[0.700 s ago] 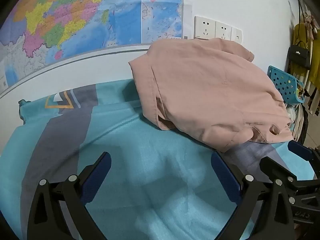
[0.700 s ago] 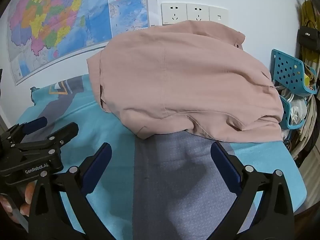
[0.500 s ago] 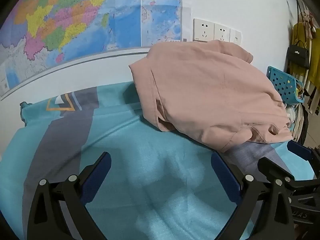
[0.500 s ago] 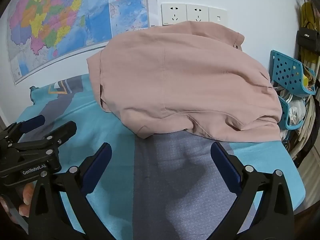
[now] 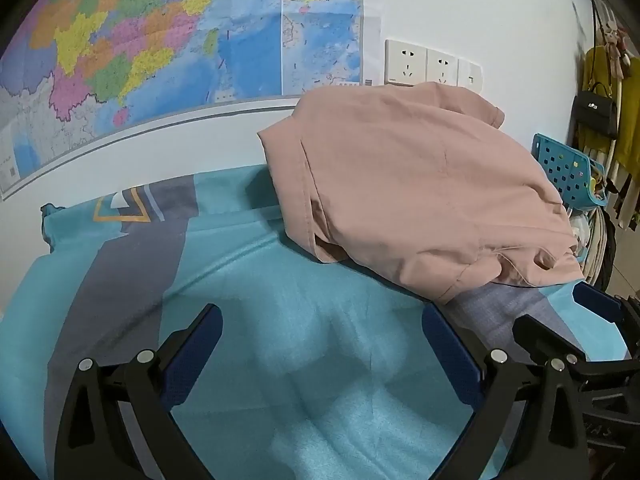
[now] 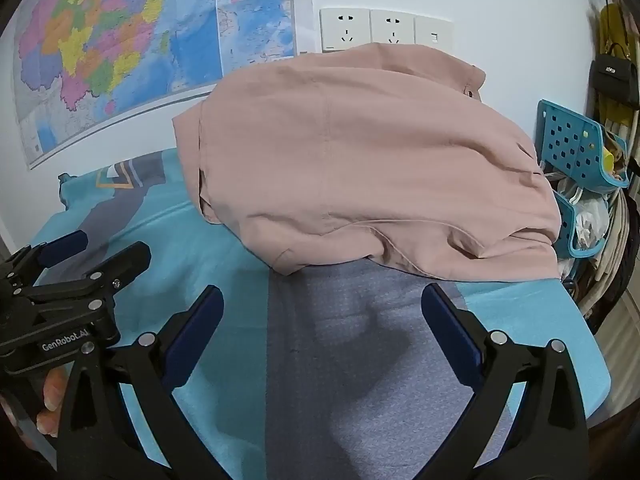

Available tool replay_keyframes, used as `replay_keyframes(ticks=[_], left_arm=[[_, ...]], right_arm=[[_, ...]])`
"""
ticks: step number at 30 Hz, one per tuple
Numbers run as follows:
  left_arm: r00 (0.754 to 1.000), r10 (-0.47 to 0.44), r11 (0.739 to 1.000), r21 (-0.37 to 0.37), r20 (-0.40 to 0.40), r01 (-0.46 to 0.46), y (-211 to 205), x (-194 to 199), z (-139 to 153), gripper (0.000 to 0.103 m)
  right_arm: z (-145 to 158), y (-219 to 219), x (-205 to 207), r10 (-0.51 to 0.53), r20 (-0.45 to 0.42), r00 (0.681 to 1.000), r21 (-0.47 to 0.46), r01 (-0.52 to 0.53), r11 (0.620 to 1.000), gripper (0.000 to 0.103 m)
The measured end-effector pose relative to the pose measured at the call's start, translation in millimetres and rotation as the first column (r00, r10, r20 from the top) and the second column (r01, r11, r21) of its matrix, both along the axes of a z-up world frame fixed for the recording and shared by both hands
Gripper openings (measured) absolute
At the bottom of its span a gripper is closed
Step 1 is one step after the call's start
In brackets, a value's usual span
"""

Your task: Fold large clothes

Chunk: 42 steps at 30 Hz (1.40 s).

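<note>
A pink garment lies folded in a rounded heap at the back of a teal and grey bedsheet, against the wall. My left gripper hovers open over bare teal sheet, short of the garment's near left corner. My right gripper is open too, above the grey stripe just in front of the garment's near hem. Nothing sits between either pair of fingers. In the right wrist view the left gripper shows at the left edge, with a hand under it.
A wall map and white sockets are behind the bed. A blue perforated basket with clutter stands at the bed's right side, and a black handbag hangs beyond. The sheet's right edge drops off.
Both views have drifted slightly back and up from the garment; it sits a little lower and further in each frame. Both grippers stay wide open.
</note>
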<state>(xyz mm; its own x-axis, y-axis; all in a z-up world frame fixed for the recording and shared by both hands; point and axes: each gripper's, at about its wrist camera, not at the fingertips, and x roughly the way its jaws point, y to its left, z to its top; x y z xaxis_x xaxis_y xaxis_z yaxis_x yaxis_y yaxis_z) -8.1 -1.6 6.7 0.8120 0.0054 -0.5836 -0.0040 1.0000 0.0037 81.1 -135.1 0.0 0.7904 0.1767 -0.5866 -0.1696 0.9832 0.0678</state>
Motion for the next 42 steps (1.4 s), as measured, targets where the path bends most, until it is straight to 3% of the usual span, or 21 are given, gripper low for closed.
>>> replay_keyframes(ticks=[42], left_arm=[[0.999,-0.014,1.000,0.009,0.040,0.014,-10.4,-5.5,3.7,0.096]], right_arm=[[6.6,-7.8,-3.2,-0.022,0.019,1.000,0.022,0.022,1.000,0.098]])
